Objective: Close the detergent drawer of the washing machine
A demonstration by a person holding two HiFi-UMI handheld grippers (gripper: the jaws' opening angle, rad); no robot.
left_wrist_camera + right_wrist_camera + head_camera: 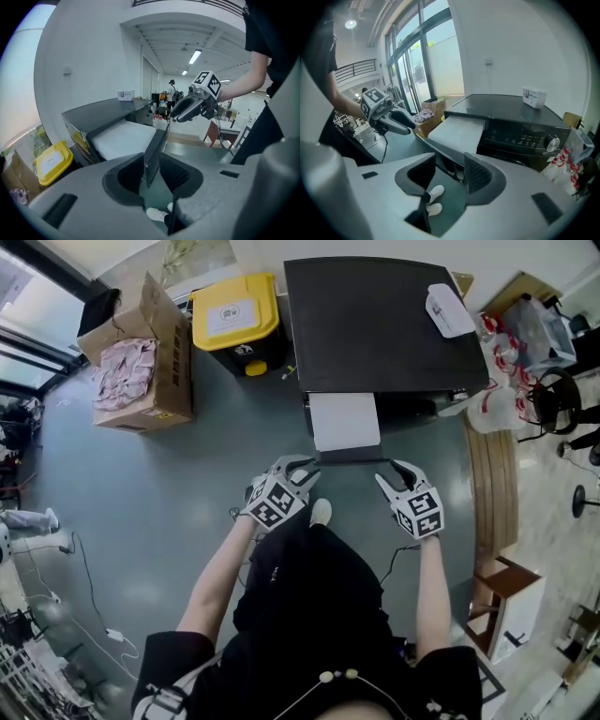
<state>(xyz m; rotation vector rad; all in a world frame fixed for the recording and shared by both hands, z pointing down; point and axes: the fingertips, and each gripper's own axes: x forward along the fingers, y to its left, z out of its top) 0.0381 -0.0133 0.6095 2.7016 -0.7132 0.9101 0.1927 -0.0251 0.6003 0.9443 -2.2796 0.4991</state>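
Note:
A dark washing machine (384, 324) stands ahead of me with its detergent drawer (345, 420) pulled out, white on top, with a dark front panel (352, 457). My left gripper (298, 468) is at the panel's left end. In the left gripper view the panel's edge (154, 150) stands between the open jaws of the left gripper (152, 173), with a gap at the right pad. My right gripper (394, 472) is at the panel's right end. Its jaws stand open around the panel's edge (445, 152) in the right gripper view, where the right gripper (450, 173) shows no pad pressing.
A yellow-lidded bin (234, 320) and a cardboard box of cloths (141, 362) stand left of the machine. A white packet (450, 310) lies on its top. Bags (506, 399) and wooden furniture (497, 484) crowd the right side. My white shoe (321, 512) is below the drawer.

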